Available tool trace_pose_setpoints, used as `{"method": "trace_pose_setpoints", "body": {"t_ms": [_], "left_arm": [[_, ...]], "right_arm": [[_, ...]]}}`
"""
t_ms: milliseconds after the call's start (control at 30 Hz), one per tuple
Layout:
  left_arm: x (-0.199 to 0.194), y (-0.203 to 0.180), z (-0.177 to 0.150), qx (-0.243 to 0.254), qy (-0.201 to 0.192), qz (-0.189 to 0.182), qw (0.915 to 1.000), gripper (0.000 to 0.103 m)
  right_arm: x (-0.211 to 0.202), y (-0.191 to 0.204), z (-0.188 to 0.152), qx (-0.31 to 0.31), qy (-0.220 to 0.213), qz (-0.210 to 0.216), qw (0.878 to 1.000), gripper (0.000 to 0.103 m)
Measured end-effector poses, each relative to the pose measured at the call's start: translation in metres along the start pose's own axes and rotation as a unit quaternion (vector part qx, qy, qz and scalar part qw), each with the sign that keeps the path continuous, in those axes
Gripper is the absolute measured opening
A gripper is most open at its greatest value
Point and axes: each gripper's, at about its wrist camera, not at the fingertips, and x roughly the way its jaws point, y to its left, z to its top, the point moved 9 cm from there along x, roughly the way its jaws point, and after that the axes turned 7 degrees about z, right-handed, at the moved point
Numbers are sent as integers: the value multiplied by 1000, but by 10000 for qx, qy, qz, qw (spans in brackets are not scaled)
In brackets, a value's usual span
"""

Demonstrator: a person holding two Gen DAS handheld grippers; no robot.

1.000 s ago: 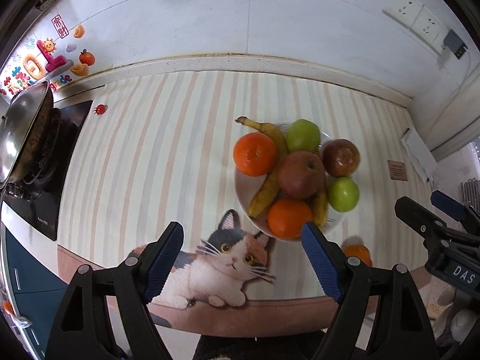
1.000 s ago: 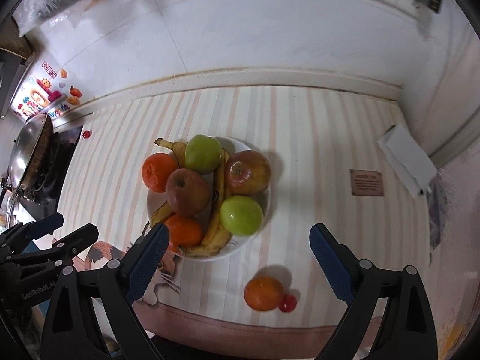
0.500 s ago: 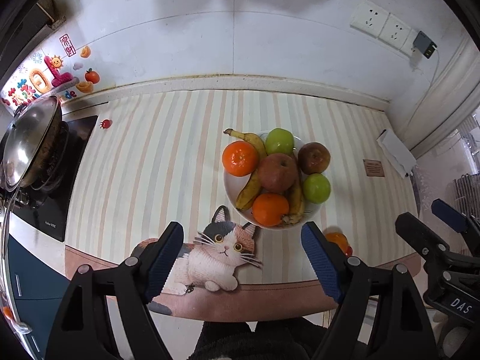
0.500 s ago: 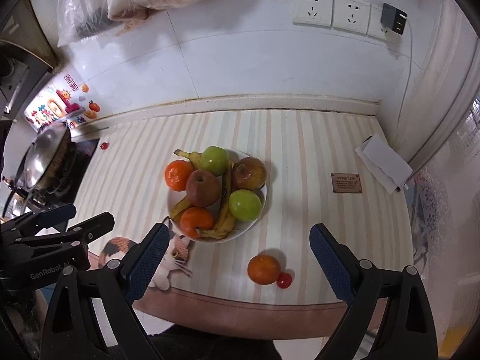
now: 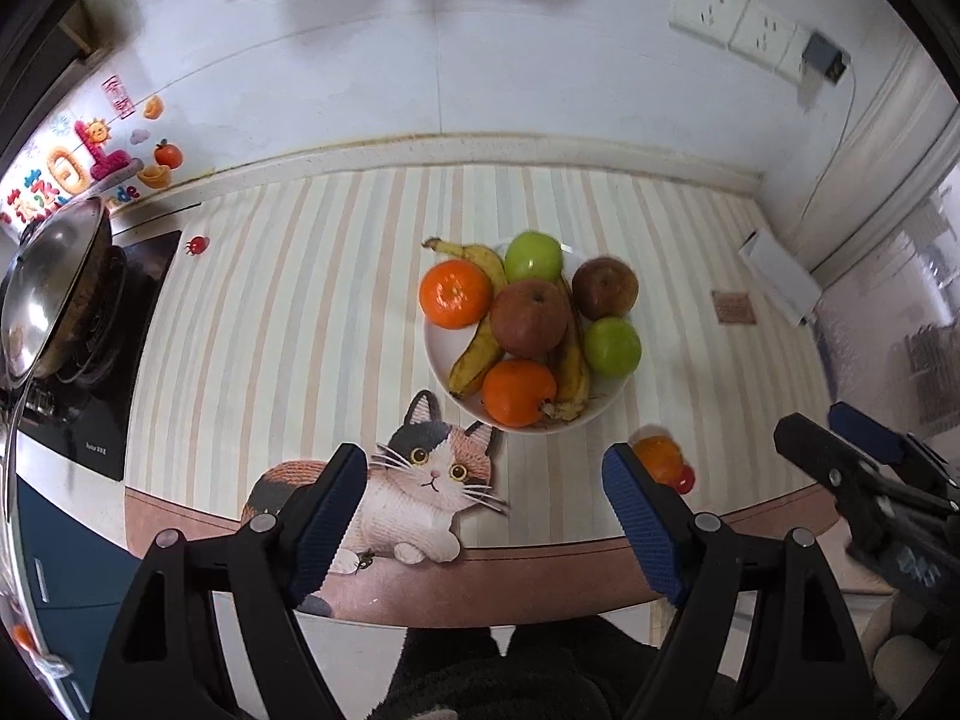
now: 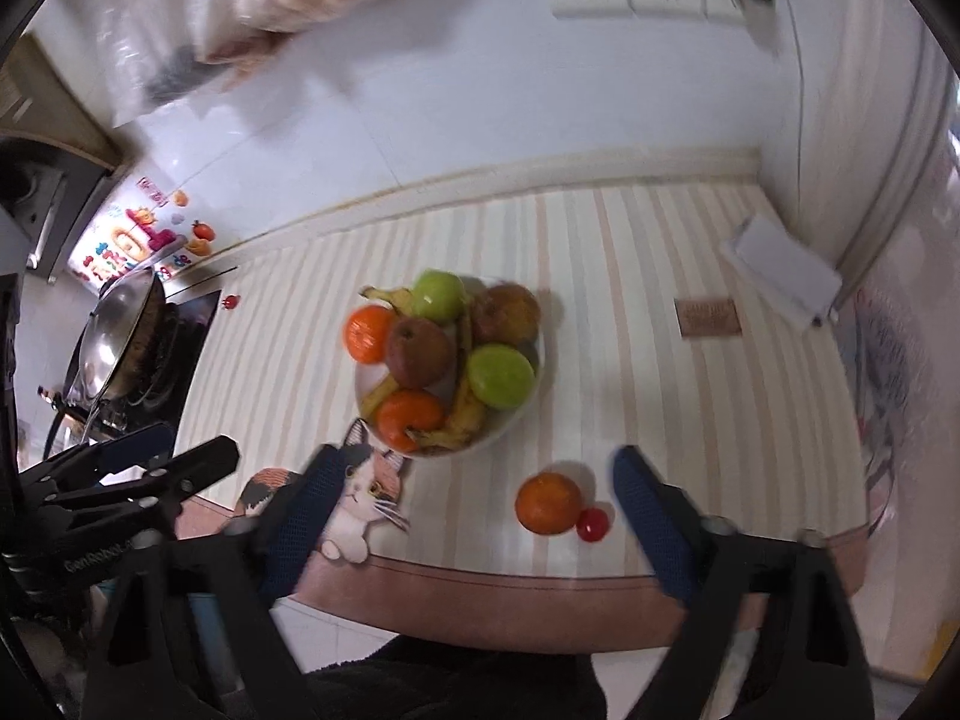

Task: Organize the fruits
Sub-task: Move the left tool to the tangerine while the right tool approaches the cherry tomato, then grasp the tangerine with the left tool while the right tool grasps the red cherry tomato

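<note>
- right tool [image 6: 474, 516] hanging above the worktop's [image 6: 630, 324] near edge, jaws spread with nothing between the pads, having just been closing partway
- loose orange [image 6: 549, 504] lying on the worktop just ahead of it, in line with the jaw gap and toward the right-hand pad, a small red fruit [image 6: 593, 524] touching its right side
- left tool [image 5: 483, 516] also spread and empty, hanging over the cat picture [image 5: 420, 480] on the mat
- in the left wrist view the loose orange is peeking out behind its right finger, off to the side, so the right hand is judged nearer
- plate [image 6: 522, 408] sitting further back and left of the loose orange, well apart, piled with oranges, apples and bananas [image 6: 462, 414]
- loose orange looking round, no long axis to align with
- likely next: right tool dropping onto it
</note>
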Motion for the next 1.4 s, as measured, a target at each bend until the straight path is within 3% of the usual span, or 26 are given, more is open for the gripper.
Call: {"method": "trace_pose_setpoints", "body": {"t_ms": [67,200,300,433,667,800,1233,1400], "left_arm": [[16,-9,-4,121,97,100,9998,80],[50,-31,-14,348,409,83,9985,80],[74,-48,-21,562,638,85,9963,80],[93,-64,-26,815,804,83,9934,80],[113,-86,-27,1069,1019,23,9890,80],[120,-98,-27,1137,1142,-52,9869,80],[152,-175,-50,1639,1791,-597,9683,80],[169,-197,-52,1797,1773,-531,9661,76]], "right_arm": [[18,-20,-9,158,154,47,9997,58],[67,-66,-42,595,653,23,9961,57],[93,-85,-61,547,929,-132,9941,56],[124,-97,-82,101,1211,-344,9920,49],[155,-95,-91,-527,1357,-481,9882,43],[162,-96,-90,-652,1299,-536,9879,30],[139,-160,-106,350,1068,-601,9918,30],[138,-174,-106,486,1022,-611,9917,30]]}}
